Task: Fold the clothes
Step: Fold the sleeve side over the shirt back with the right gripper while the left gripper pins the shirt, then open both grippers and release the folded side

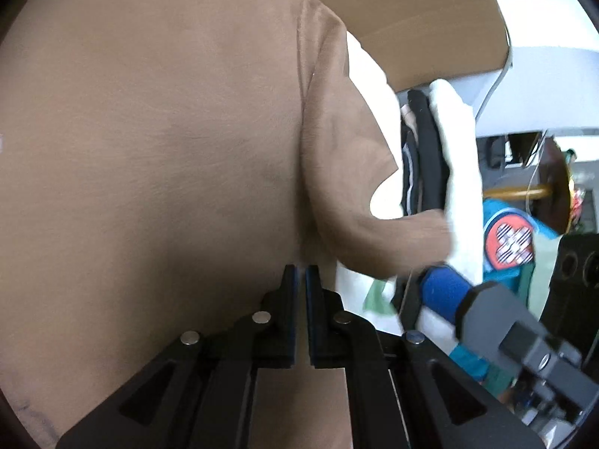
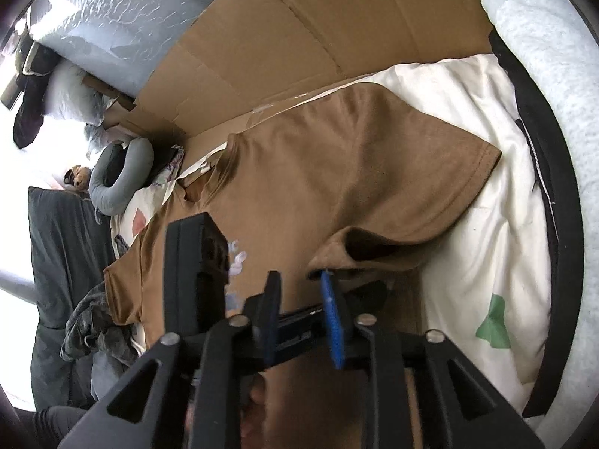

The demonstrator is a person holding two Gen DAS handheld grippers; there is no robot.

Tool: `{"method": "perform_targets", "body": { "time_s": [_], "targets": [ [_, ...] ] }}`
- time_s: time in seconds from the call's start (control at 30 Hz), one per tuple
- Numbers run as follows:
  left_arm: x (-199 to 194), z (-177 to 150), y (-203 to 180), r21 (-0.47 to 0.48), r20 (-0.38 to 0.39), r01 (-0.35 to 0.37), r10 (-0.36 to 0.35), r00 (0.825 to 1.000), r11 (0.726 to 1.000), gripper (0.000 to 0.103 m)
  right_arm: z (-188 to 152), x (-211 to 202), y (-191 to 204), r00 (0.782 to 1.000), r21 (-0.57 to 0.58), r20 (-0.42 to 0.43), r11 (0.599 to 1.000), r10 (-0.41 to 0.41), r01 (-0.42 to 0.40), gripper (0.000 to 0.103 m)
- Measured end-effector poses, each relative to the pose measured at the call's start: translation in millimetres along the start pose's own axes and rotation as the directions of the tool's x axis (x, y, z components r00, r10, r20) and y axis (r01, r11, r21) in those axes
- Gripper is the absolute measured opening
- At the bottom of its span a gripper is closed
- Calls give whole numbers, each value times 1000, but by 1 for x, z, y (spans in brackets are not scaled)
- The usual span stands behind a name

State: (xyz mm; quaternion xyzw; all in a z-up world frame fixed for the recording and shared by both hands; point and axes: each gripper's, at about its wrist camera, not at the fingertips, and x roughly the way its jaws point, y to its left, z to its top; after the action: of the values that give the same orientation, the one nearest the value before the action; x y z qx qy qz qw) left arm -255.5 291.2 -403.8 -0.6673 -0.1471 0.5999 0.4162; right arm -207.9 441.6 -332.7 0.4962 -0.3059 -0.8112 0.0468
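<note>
Brown T-shirt [image 2: 337, 172] lies spread over a cream quilt [image 2: 468, 224] that covers the bed, with flattened cardboard [image 2: 299, 37] beyond its far edge. Nearest the lens in the left wrist view, the left gripper [image 1: 300, 273] has its jaws drawn almost together at the shirt's surface near the side seam; whether a pinch of cloth sits between the pads cannot be told. In the right wrist view, the right gripper [image 2: 299, 280] stands with its jaws part-way apart: the blue pad [image 2: 331, 314] touches a lifted fold of the hem [image 2: 348, 250], and the opposite pad is clear of the cloth, so nothing is pinched. Further out, one short sleeve [image 2: 460, 172] lies flat toward the quilt's right edge, and the other [image 2: 123, 284] reaches the left edge beside a heap of grey garments [image 2: 93, 333]. Farthest off, a grey neck pillow [image 2: 119, 172] rests at the far left corner of the bed. Judged risks: the raised hem may slump back into a crooked crease; if only the left gripper carries cloth, a pull would drag the shirt askew; a snag on the quilt would ruck the bedding beneath, and the left sleeve could tangle with the grey heap.
</note>
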Motion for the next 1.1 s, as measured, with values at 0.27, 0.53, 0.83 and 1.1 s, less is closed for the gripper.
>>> {"method": "perform_targets", "body": {
  "time_s": [0.27,0.53,0.83,1.1],
  "targets": [
    [-36,-11,7,81,20,-167,166,986,983,4,-16,-12,-11,999,2,16,999,-43,43,34],
    [-33,-15,-15,284,50,-274,271,961,919,4,-25,-5,-37,986,-1,-9,986,-166,166,34],
    [-4,-22,-37,448,46,-289,301,953,846,47,-32,11,-52,973,-17,-54,975,-223,222,34],
    [3,-21,-53,527,135,-377,363,922,762,54,-32,18,-61,966,-27,-60,968,-252,250,34]
  ]
}}
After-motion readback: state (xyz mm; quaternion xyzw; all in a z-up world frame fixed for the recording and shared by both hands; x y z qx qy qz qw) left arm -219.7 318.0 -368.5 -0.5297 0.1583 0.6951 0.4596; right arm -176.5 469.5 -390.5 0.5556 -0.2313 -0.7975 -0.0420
